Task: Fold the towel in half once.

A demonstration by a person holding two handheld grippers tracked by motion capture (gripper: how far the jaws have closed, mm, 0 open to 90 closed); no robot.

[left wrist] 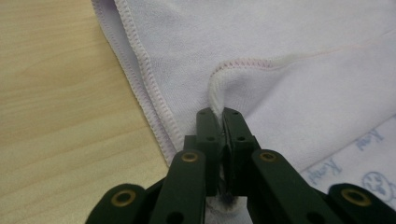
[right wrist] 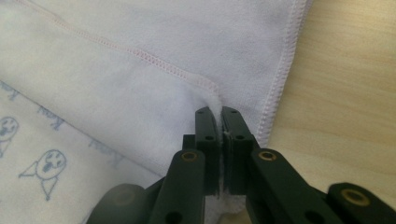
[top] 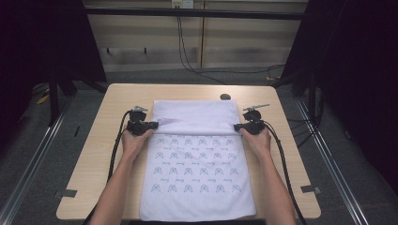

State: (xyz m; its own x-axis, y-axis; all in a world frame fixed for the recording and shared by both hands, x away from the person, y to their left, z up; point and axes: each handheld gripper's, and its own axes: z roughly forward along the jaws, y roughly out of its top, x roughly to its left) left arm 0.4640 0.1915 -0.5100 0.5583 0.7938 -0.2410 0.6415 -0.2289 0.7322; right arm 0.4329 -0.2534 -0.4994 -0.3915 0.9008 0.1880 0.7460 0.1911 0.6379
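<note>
A white towel [top: 195, 164] with small blue printed figures lies flat along the middle of the wooden table, its far part folded back toward me with the plain side up. My left gripper [top: 155, 124] is shut on the folded edge's left corner, and the pinched hem [left wrist: 215, 95] rises between the black jaws in the left gripper view. At the right corner my right gripper [top: 236, 126] is shut on the same edge, the white cloth [right wrist: 217, 106] squeezed between its jaws. Both grippers sit level with each other, at the towel's two side edges.
The wooden table [top: 105, 154] has bare strips left and right of the towel. A small dark round object [top: 225, 97] lies at the far edge just beyond the towel. Black cables [top: 115, 150] trail from both grippers along my forearms. Dark frames and floor rails flank the table.
</note>
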